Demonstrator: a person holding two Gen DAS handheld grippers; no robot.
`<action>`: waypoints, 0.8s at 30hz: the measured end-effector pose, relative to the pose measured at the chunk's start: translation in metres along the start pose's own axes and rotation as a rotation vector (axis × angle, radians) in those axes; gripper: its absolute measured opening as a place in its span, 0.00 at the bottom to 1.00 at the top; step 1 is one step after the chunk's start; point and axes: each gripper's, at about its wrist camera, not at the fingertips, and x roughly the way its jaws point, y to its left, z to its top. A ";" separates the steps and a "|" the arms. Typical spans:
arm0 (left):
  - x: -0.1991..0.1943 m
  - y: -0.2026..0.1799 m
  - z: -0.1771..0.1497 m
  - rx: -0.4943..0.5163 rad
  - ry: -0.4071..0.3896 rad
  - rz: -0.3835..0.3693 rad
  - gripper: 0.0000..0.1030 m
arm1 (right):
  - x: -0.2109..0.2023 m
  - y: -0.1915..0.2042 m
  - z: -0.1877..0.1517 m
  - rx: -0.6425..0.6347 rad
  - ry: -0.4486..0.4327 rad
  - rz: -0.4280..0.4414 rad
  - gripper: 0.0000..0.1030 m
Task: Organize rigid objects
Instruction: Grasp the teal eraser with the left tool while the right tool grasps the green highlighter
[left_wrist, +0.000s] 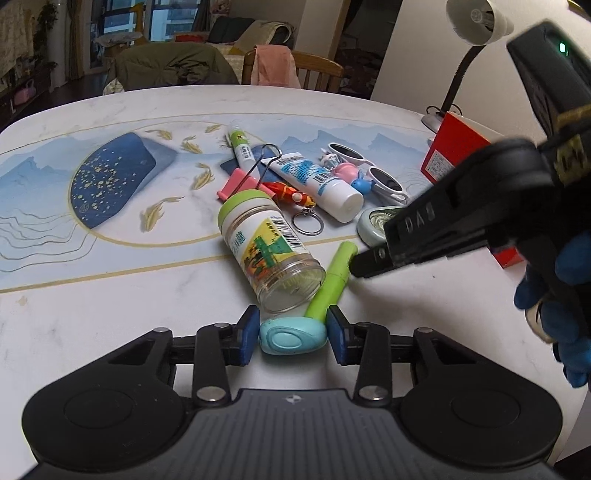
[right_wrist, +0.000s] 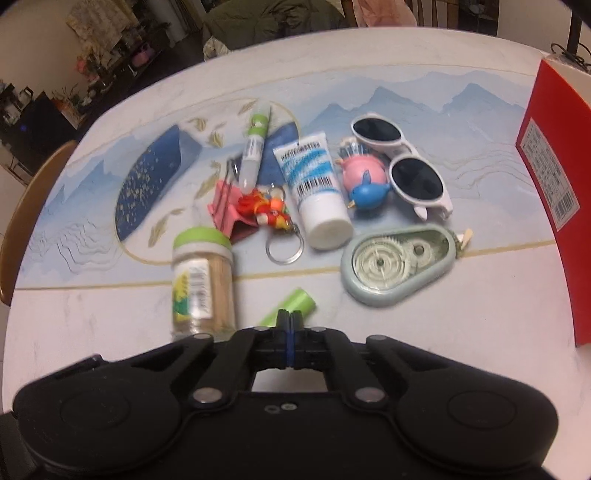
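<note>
A pile of small items lies on the table. My left gripper (left_wrist: 292, 328) has its blue pads on either side of a teal oval case (left_wrist: 293, 336) and touches it. A green tube (left_wrist: 330, 282) and a toothpick jar (left_wrist: 269, 249) lie just beyond. My right gripper (right_wrist: 289, 319) is shut and empty, its tip over the green tube (right_wrist: 295, 304); it also shows in the left wrist view (left_wrist: 364, 264). The jar (right_wrist: 203, 291), a white tube (right_wrist: 317, 192), sunglasses (right_wrist: 400, 166) and a correction tape (right_wrist: 395, 266) lie ahead.
A red box (right_wrist: 554, 177) stands at the table's right edge, with a desk lamp (left_wrist: 476, 22) behind it. A keychain figure (right_wrist: 269, 212), pink clip (right_wrist: 223, 206), glue stick (right_wrist: 253, 151) and pink-blue toy (right_wrist: 364, 181) lie in the pile. Chairs stand beyond the table.
</note>
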 end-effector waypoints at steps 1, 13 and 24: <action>-0.001 0.001 -0.001 -0.004 0.000 0.001 0.37 | 0.002 -0.002 -0.001 0.010 0.019 0.006 0.02; -0.015 0.007 -0.007 -0.036 -0.006 0.017 0.37 | 0.005 0.003 0.010 0.060 0.007 -0.023 0.39; -0.024 0.013 -0.011 -0.059 -0.011 0.029 0.37 | 0.016 0.024 0.006 -0.041 0.027 -0.088 0.34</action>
